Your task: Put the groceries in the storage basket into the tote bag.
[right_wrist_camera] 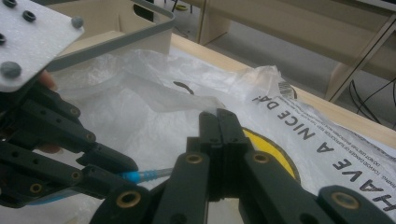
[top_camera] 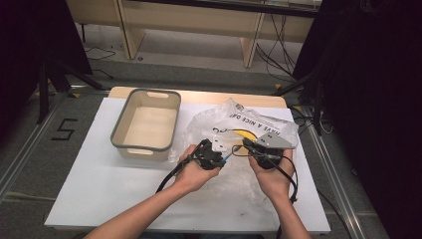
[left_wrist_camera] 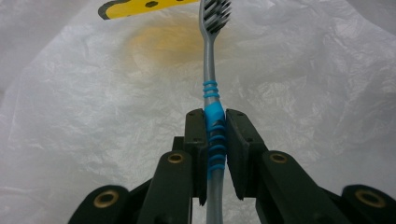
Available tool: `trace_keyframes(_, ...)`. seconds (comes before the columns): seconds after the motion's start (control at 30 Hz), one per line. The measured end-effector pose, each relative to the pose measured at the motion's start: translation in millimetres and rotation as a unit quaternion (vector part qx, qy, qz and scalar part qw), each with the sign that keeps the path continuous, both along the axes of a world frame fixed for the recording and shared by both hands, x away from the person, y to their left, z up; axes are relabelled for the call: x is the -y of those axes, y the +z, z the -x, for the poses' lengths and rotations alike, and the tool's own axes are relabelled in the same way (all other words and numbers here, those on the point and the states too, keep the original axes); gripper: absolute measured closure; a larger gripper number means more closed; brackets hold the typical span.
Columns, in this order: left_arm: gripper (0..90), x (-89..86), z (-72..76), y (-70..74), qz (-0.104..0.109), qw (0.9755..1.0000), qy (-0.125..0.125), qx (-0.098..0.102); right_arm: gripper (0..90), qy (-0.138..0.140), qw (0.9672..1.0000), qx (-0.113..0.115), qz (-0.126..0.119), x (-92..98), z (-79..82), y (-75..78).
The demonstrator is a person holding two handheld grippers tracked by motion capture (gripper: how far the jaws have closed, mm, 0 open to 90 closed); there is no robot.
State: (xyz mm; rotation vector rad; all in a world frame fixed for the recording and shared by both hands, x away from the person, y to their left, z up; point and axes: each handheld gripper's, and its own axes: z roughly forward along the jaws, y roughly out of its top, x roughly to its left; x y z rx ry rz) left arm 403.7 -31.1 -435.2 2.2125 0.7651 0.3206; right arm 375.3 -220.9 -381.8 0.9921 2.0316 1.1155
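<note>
The white table (top_camera: 99,184) carries everything, and most of its free surface lies from 6 to 9 o'clock, with bare margin also along the near edge; the right edge sits close to the work at 3 o'clock. The crinkled plastic bag (top_camera: 234,124) spreads across the right half, its printed end toward 1 o'clock and nearly reaching the far edge. The beige bin (top_camera: 147,124) stands empty at 10 o'clock from the hands, just beside the bag's left fringe. The left gripper (left_wrist_camera: 215,133) has its jaws clamped on the blue ribbed grip of the toothbrush (left_wrist_camera: 209,70), whose bristled head points out over the bag toward the yellow print. The right gripper (right_wrist_camera: 218,126) has its jaws pressed together on a thin fold of bag film, apparently pinching the bag's lip. By the look of it the toothbrush is picked up and aimed, the bag is held, but the mouth does not yet appear opened and the brush remains outside; inserting and releasing it seem to be left
</note>
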Motion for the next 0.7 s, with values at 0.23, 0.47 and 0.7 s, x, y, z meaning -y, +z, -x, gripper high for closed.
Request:
trace_keyframes(0.23, 78.6, 4.5, -4.5, -1.5, -0.002, 1.0000, 0.004, 0.007, 90.0, -0.001, 1.0000, 0.001, 0.001, 0.2, 0.5, 0.3)
trace_keyframes(0.47, 78.5, 12.2, -8.8, -1.8, -0.003, 0.9997, -0.004, 0.024, 90.0, 0.001, 1.0000, 0.001, 0.000, -0.8, 0.4, -0.2)
trace_keyframes(0.7, 78.5, 15.4, -12.0, -6.6, -0.010, 0.9995, -0.005, 0.031, 90.0, 0.002, 1.0000, 0.001, 0.000, -0.7, 0.4, -0.3)
